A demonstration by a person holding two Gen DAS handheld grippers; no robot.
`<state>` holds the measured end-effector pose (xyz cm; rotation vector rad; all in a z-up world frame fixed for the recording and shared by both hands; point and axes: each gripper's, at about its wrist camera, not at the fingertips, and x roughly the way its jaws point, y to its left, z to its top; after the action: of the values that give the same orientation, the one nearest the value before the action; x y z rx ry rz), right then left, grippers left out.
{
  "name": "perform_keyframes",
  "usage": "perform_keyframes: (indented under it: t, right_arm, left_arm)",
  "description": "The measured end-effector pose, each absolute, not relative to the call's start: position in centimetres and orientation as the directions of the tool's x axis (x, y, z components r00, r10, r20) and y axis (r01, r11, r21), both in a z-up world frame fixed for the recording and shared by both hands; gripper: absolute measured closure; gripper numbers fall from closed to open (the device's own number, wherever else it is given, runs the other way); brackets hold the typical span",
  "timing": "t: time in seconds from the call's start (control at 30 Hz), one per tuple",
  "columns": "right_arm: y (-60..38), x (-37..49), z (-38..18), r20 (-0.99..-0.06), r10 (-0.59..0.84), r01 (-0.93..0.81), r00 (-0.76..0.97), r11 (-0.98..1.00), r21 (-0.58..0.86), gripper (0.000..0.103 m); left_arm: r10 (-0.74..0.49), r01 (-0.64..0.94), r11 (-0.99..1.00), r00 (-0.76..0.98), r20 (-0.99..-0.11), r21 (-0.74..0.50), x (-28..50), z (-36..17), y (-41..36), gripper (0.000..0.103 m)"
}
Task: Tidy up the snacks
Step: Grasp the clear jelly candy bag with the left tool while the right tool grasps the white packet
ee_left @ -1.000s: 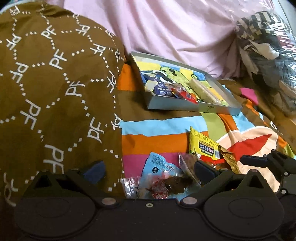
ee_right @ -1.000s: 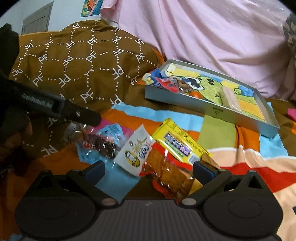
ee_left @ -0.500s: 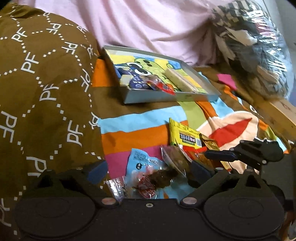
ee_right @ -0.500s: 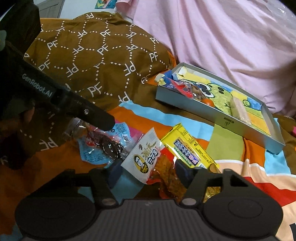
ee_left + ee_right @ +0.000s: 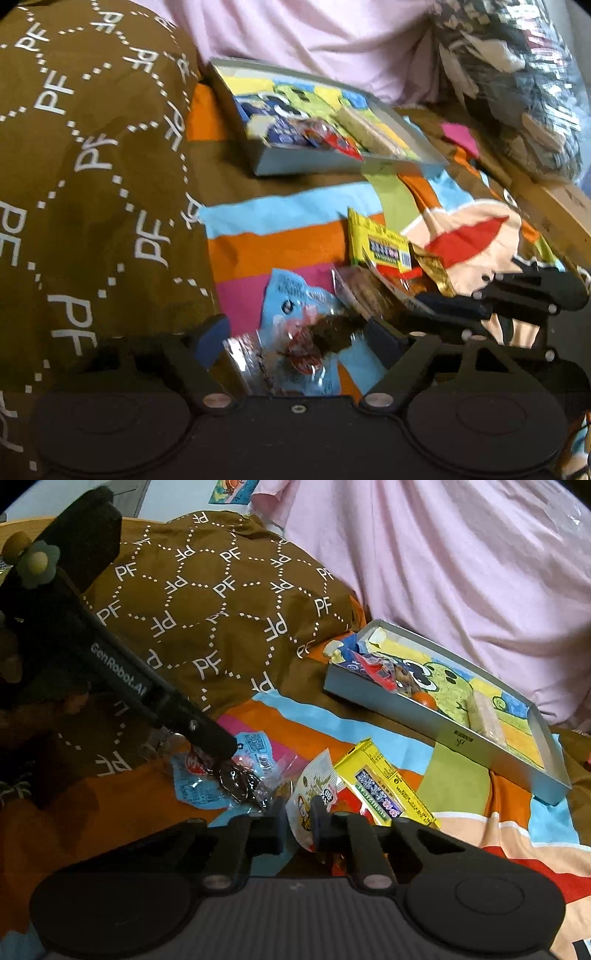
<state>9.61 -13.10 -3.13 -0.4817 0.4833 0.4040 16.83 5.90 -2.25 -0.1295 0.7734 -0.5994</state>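
Loose snacks lie on a striped bedcover. My left gripper [image 5: 295, 343] straddles a clear packet of dark snack [image 5: 306, 350] that rests on a blue packet [image 5: 291, 295]. Its jaws are closing, and a gap still shows at the left pad. My right gripper [image 5: 299, 818] is shut on a white snack packet [image 5: 314, 794], seen beside the yellow packet [image 5: 384, 790]. In the left wrist view the right gripper [image 5: 436, 317] reaches in from the right. The grey box [image 5: 480, 746] behind holds several snacks on a cartoon lining.
A brown patterned pillow [image 5: 92, 166] rises on the left. Pink bedding [image 5: 461, 572] lies behind the box. A plastic bag of clothes [image 5: 517, 92] sits at the far right. A gold wrapper [image 5: 432, 269] and the yellow packet [image 5: 376, 243] lie between the grippers and the box [image 5: 332, 162].
My right jaws went from wide open to shut on the white packet. My left jaws narrowed around the clear packet, and the left view swung slightly right.
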Motion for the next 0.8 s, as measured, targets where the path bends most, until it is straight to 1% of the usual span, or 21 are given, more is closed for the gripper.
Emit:
perform_keyframes:
  t: [0.07,0.13,0.23,0.4,0.53,0.6,0.67,0.8]
  right_arm:
    - [-13.3,9.3,-2.9,-0.521,0.255,-0.473,0.814,0.813,-0.341,0.093]
    - [-13.7,9.0,-2.7,-0.520,0.257,-0.471,0.815,0.816,-0.335,0.094]
    - [-14.4,8.4,-2.3,-0.517,0.263,-0.471,0.815,0.820,-0.325,0.095]
    - [-15.6,7.0,-1.9,-0.518,0.269,-0.473,0.812,0.823,-0.315,0.098]
    - [-16.3,6.2,-1.8,-0.535,0.279,-0.488,0.797,0.819,-0.300,0.098]
    - [-16.3,6.1,-1.9,-0.540,0.280,-0.491,0.794,0.819,-0.297,0.093]
    - [-16.2,6.2,-2.2,-0.542,0.275,-0.492,0.794,0.815,-0.307,0.083]
    - [-15.7,7.4,-2.7,-0.548,0.249,-0.488,0.798,0.801,-0.347,0.079]
  left_arm:
    - [-0.535,0.457,0.836,0.554,-0.638,-0.304,16.7,-2.3,5.7,0.032]
    - [-0.524,0.456,0.841,0.550,-0.650,-0.293,16.6,-2.1,5.6,0.047]
    - [-0.522,0.434,0.845,0.547,-0.654,-0.311,16.4,-1.7,5.9,0.057]
    - [-0.568,0.433,0.820,0.530,-0.630,-0.375,15.3,-0.9,6.1,0.061]
    - [-0.610,0.436,0.790,0.498,-0.616,-0.430,14.2,-0.8,5.3,0.062]
    - [-0.628,0.433,0.777,0.478,-0.615,-0.457,13.8,-1.1,4.9,0.062]
    - [-0.633,0.438,0.772,0.463,-0.620,-0.461,13.4,-1.4,4.3,0.062]
    - [-0.638,0.443,0.766,0.432,-0.637,-0.466,13.5,-2.4,3.5,0.062]
